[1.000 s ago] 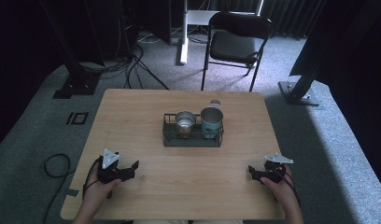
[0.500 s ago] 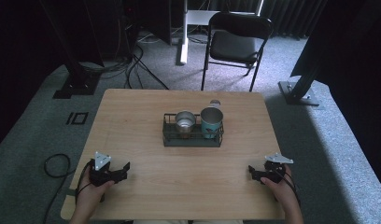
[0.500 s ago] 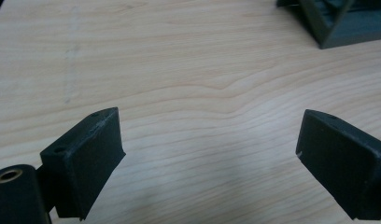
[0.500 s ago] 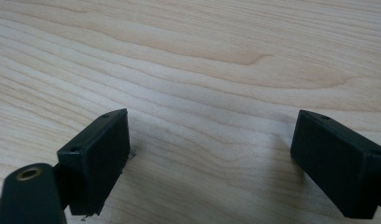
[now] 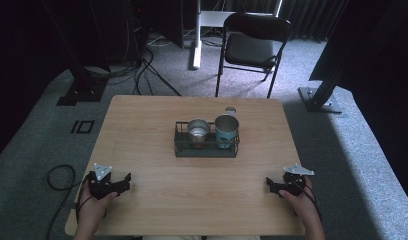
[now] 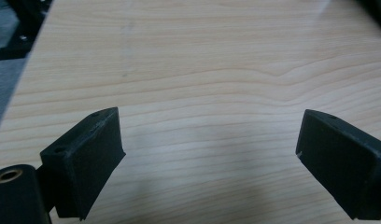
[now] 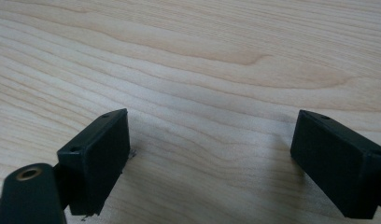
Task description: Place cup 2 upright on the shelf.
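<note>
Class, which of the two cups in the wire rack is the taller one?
The teal cup at the rack's right end; the silver cup beside it is shorter.

I see a dark wire rack [image 5: 206, 148] at the table's middle, a steel cup [image 5: 197, 130] upright in its left half, a taller teal tumbler [image 5: 226, 131] upright just beside it on the right.

High view fixed above the near edge, facing forward and down over the whole pale wooden table [image 5: 152, 150], left gripper view and right gripper view riding low, close over the same bare wood grain.
</note>
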Demonstrator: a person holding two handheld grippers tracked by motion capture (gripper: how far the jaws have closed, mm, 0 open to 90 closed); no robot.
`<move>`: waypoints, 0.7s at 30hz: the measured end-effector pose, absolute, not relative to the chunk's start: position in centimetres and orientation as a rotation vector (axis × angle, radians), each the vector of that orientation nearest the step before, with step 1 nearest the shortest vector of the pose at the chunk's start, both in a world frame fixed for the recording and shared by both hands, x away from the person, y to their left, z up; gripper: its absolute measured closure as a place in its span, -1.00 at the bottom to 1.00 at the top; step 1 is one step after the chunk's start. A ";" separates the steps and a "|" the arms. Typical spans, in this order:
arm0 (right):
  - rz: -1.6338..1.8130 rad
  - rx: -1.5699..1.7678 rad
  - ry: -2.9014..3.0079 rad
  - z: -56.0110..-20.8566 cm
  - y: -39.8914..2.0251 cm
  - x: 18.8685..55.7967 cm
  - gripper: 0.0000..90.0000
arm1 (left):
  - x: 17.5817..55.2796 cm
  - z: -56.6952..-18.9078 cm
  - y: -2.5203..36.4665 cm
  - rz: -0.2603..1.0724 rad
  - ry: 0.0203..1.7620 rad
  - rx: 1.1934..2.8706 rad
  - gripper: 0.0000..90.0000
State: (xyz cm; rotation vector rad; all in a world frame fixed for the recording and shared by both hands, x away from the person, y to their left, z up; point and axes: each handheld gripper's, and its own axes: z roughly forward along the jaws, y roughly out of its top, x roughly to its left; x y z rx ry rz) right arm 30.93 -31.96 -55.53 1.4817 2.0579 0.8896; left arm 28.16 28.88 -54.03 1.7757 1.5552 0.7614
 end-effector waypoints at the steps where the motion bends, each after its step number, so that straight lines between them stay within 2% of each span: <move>1: 0.890 1.481 2.058 -55.5 -32.0 30.9 -0.75 | 28.1 -54.1 29.0 0.763 1.566 1.773 -0.82; 21: 0.891 1.481 2.058 -55.5 -32.0 30.9 -0.75 | 28.2 -55.1 29.7 0.802 1.721 1.773 -0.82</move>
